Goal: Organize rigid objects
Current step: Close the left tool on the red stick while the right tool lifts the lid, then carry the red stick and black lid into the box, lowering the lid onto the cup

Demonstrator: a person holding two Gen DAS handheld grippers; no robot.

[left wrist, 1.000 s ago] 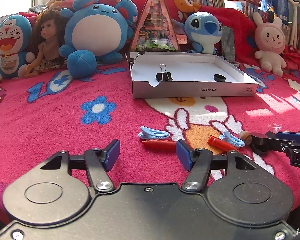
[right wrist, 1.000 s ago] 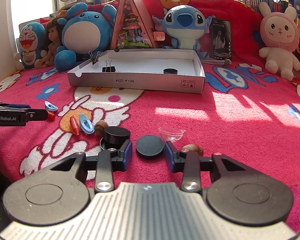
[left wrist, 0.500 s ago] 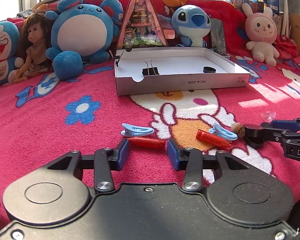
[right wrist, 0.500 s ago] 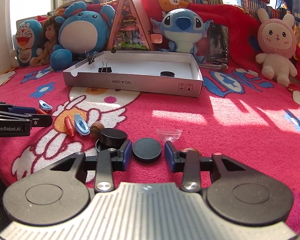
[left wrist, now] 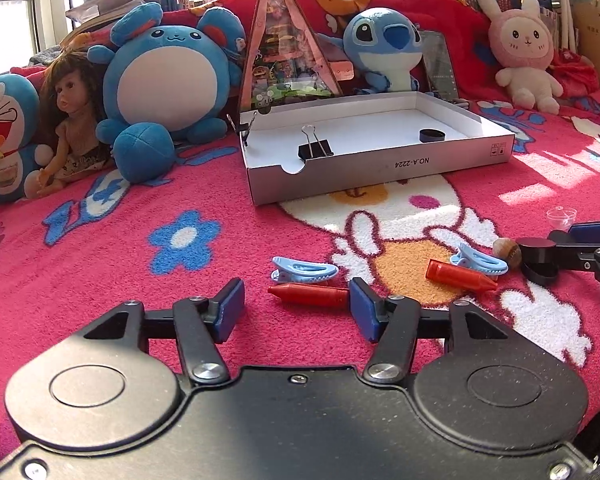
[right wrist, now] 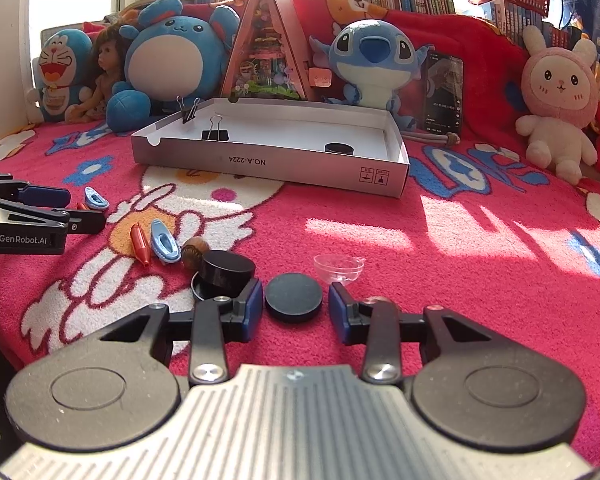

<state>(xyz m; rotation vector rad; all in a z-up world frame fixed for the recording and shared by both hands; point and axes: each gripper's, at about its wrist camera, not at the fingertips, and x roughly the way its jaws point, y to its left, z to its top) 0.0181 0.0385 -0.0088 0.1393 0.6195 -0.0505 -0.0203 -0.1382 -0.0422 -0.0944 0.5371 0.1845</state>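
Left gripper (left wrist: 296, 306) jaws open, red crayon (left wrist: 308, 295) lying between the fingertips on the blanket (left wrist: 100, 264). Right gripper (right wrist: 294, 310) jaws open around a black disc (right wrist: 294, 297), not touching it. White box (right wrist: 284, 160) well beyond

Right gripper (right wrist: 296, 310) open, straddling black disc (right wrist: 293, 297).

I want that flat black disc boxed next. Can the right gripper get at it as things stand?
Probably yes. The right gripper is open with the flat black disc lying between its fingertips, nothing over it. The black jar sits close beside its left finger.
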